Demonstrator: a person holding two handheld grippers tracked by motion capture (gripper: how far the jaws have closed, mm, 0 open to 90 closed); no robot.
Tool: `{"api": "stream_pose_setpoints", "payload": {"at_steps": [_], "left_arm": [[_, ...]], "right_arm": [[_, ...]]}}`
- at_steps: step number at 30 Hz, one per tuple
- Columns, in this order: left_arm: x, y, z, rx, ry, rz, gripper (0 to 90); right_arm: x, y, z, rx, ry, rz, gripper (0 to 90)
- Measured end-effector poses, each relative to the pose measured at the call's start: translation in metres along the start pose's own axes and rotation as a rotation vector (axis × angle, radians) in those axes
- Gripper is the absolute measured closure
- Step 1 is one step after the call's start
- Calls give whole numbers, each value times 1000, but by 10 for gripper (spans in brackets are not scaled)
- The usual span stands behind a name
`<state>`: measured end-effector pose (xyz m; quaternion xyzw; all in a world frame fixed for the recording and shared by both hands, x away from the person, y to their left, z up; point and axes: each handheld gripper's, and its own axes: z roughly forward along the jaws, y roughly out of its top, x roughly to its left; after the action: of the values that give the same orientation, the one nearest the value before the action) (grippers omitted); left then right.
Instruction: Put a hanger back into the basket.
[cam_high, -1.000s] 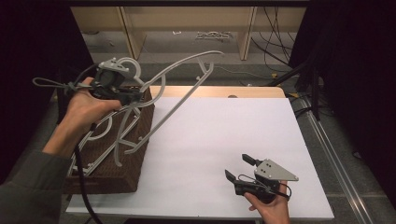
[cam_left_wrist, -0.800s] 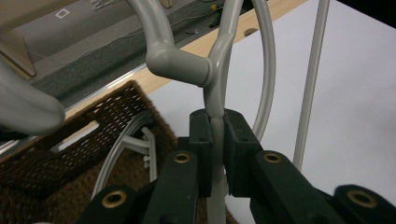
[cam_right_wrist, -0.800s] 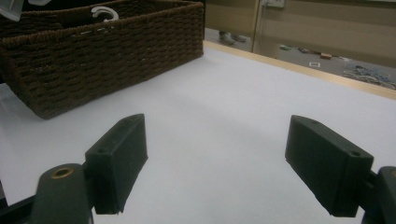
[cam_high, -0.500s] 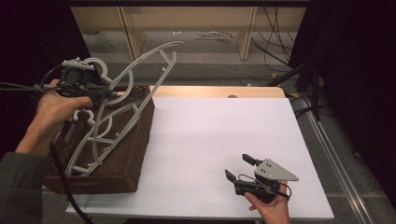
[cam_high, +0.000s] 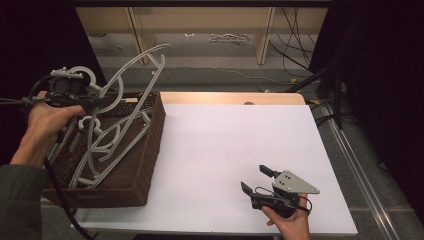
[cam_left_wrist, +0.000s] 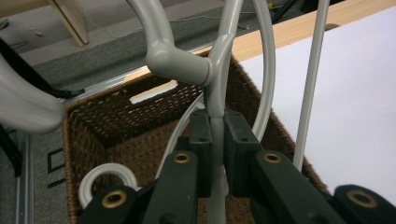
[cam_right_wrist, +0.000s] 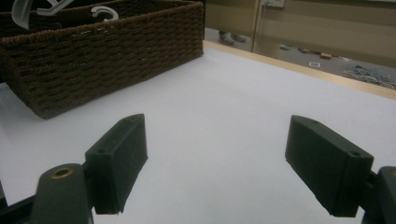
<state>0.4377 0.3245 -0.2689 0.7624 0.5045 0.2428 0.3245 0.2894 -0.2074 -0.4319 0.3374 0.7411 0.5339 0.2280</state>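
Observation:
My left gripper (cam_high: 98, 102) is shut on the neck of a grey plastic hanger (cam_high: 145, 65), held tilted over a brown wicker basket (cam_high: 150, 145) at the table's left. In the left gripper view the jaws (cam_left_wrist: 213, 126) pinch the grey hanger stem (cam_left_wrist: 217, 93) just below its hook joint, with the basket's inside (cam_left_wrist: 93, 116) beneath. More grey hangers (cam_high: 107, 145) lie inside the basket. My right gripper (cam_high: 253, 177) rests near the table's front edge on the right, open, nothing between its pads (cam_right_wrist: 215, 140).
A white sheet (cam_high: 235, 145) covers the table, with a wooden strip along its far edge (cam_high: 225, 97). The basket's woven wall (cam_right_wrist: 93, 51) stands off to the left of the right gripper. Cables and shelf legs lie on the floor beyond.
My left hand has carried the hanger leftward and lower, from over the basket's right rim to above its inside. The right gripper has stayed put.

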Motion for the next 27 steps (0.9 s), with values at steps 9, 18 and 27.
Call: {"api": "stream_pose_setpoints", "payload": {"at_steps": [9, 18, 27], "left_arm": [[19, -27, 10, 32, 30, -24, 829], [29, -51, 15, 66, 47, -34, 829], [32, -64, 22, 91, 61, -37, 829]], "right_arm": [[0, 0, 0, 1, 2, 1, 218], [-2, 0, 1, -8, -12, -17, 218], [-1, 0, 0, 12, -10, 2, 218]]}}
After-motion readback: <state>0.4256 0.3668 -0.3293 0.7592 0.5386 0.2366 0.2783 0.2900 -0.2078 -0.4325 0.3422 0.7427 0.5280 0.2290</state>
